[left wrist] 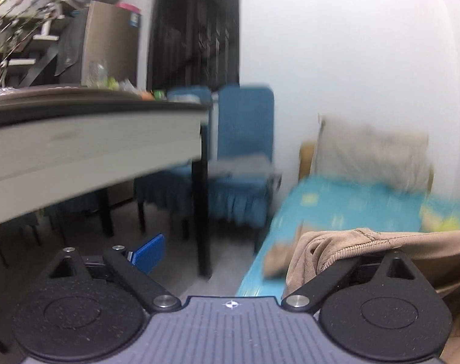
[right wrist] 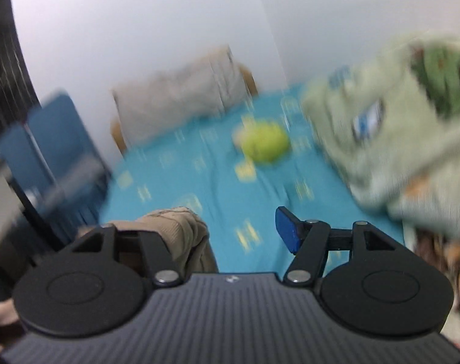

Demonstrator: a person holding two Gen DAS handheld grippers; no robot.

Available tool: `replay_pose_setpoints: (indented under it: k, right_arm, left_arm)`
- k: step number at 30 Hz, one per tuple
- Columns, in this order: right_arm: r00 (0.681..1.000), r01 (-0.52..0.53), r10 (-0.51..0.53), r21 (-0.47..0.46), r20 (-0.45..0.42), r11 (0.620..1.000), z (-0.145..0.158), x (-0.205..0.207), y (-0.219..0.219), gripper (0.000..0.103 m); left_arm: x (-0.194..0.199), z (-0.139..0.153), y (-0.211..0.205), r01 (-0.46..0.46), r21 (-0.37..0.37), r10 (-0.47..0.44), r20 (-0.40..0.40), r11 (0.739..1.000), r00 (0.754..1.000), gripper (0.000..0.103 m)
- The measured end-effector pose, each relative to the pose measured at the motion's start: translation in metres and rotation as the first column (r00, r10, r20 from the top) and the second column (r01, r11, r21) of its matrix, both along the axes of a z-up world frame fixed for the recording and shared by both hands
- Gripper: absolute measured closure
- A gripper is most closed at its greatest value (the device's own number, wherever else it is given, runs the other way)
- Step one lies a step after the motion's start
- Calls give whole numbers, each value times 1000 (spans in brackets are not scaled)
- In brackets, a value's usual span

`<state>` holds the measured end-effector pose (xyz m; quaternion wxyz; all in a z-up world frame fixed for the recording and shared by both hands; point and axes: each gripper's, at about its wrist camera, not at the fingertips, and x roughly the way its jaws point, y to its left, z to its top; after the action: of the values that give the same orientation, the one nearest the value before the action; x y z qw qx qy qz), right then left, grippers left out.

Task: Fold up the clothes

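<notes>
Both hand-held grippers are standing wide open: the left hand-held gripper (left wrist: 251, 248) and right hand-held gripper (right wrist: 239, 227) each have the tan garment (left wrist: 366, 242) draping over one finger above the teal bed (right wrist: 223, 182).

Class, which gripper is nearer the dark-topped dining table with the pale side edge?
Left. The left gripper sits just below the dark-topped dining table; the right gripper is over the teal bedsheet, farther off.

Blue chairs (left wrist: 245, 139) beside a table (left wrist: 93, 139), pillow (right wrist: 181, 91) behind
</notes>
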<state>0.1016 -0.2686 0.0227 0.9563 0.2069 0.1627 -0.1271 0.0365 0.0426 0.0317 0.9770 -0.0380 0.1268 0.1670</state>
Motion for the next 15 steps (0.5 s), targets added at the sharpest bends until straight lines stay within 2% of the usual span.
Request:
replay_pose_setpoints:
  k: [3, 6, 10, 15]
  right_arm:
    - [992, -14, 17, -27, 125, 1000, 71, -12, 3, 40]
    - [977, -42, 51, -48, 205, 998, 143, -25, 1, 40]
    - [946, -53, 79, -93, 314, 994, 227, -62, -2, 40]
    - [897, -52, 116, -159, 427, 986, 309, -128, -4, 38]
  left_arm:
    - [-6, 64, 5, 11, -64, -4, 102, 998, 995, 6]
    - [-16, 137, 13, 58, -97, -37, 208, 994, 978, 6]
    - [-43, 229, 10, 84, -7, -77, 321, 996, 944, 6]
    - [-88, 324, 8, 97, 73, -120, 431, 993, 895, 4]
